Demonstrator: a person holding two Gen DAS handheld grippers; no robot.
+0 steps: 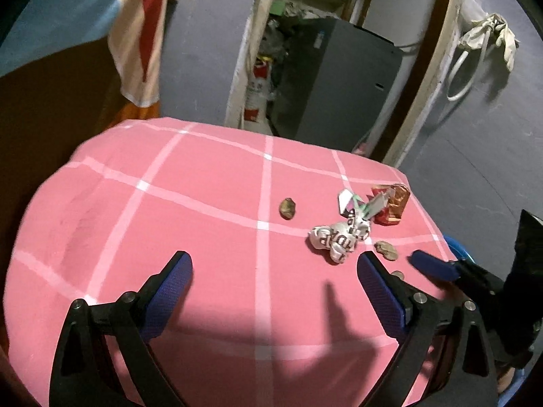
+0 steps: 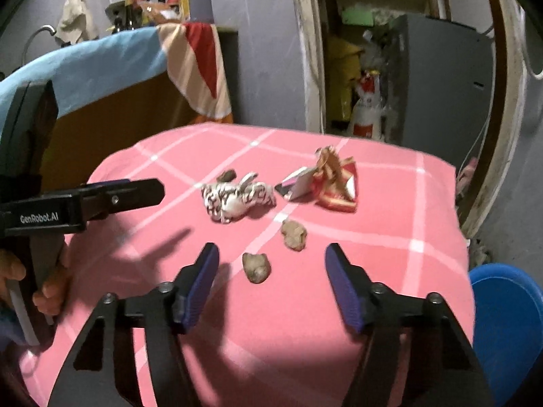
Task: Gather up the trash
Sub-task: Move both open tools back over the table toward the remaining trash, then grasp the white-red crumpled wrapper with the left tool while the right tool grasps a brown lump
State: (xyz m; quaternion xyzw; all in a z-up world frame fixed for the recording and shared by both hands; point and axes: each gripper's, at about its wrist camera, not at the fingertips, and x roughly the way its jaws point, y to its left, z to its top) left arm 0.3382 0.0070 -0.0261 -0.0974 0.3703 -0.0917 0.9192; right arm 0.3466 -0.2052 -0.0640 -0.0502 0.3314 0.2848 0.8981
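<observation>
Trash lies on a pink checked cloth [image 1: 169, 203]. A crumpled white printed wrapper [image 1: 339, 235] [image 2: 237, 200], a red and gold wrapper [image 1: 392, 205] [image 2: 336, 183] and a white card scrap [image 1: 353, 203] [image 2: 298, 183] lie together. Three brown lumps lie around them [image 1: 287, 207] [image 2: 294, 234] [image 2: 257, 266]. My left gripper [image 1: 273, 264] is open and empty above the cloth, left of the pile. My right gripper [image 2: 269, 257] is open, its fingers on either side of the nearest brown lump, not touching it. The left gripper also shows in the right wrist view [image 2: 129, 196].
A blue bin [image 2: 505, 308] stands at the table's right edge. A striped cloth [image 2: 200, 68] hangs over a board behind the table. A doorway with a grey cabinet [image 1: 339, 78] lies beyond the far edge.
</observation>
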